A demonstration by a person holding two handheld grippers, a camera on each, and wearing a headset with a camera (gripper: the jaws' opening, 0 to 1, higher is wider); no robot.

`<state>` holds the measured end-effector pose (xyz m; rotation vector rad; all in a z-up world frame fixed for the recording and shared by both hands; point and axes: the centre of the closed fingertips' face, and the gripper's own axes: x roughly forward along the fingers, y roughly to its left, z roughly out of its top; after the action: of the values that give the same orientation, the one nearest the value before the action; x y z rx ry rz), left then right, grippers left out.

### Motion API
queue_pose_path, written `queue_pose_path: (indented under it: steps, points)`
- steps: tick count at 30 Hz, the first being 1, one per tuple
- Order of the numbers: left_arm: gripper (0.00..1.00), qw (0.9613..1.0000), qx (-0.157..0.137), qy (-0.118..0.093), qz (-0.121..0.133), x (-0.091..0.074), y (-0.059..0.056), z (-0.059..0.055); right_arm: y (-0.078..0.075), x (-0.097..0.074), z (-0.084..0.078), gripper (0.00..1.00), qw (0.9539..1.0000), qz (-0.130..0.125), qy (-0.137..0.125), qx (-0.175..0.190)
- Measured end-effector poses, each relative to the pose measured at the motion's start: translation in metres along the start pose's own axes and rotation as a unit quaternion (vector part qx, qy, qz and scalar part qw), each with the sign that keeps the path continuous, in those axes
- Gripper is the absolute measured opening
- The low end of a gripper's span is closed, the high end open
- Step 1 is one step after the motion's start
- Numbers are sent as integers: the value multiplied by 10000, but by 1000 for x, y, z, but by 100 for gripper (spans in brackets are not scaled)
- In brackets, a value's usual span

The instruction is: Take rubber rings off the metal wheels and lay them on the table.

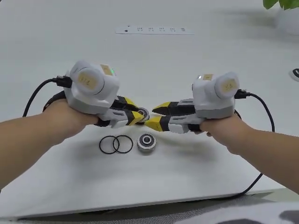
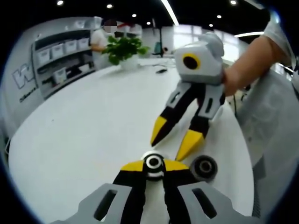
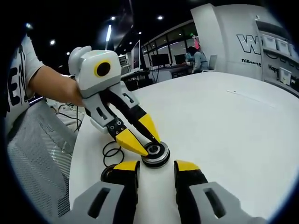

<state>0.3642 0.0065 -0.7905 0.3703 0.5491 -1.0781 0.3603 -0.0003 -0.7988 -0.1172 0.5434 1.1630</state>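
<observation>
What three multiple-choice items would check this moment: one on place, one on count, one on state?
1. Where do the rings lie?
A. On the table, beside the free wheel
B. Inside a box
C. Stacked on a shelf

2. How many rings lie loose?
A. None
B. Two
C. Five

3. What state is the left gripper in?
A. Open over bare table
B. Shut on the held wheel
C. Shut on a ring

Answers:
1 A: the head view shows them flat on the table by the free wheel.
2 B: two black loops overlap there.
3 B: the left gripper view shows its jaws closed around the held wheel.
</observation>
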Motion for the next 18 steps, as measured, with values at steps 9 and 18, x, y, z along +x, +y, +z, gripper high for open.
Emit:
queue_pose_path:
  steps: [9,18]
  points:
    - [14,10000,-42,-17,42,0,0,0,2,8,1,25,10000,38,54,-61]
    - [14,10000,-62,-31,64,0,0,0,3,15,0,25,9998,10,121,-136]
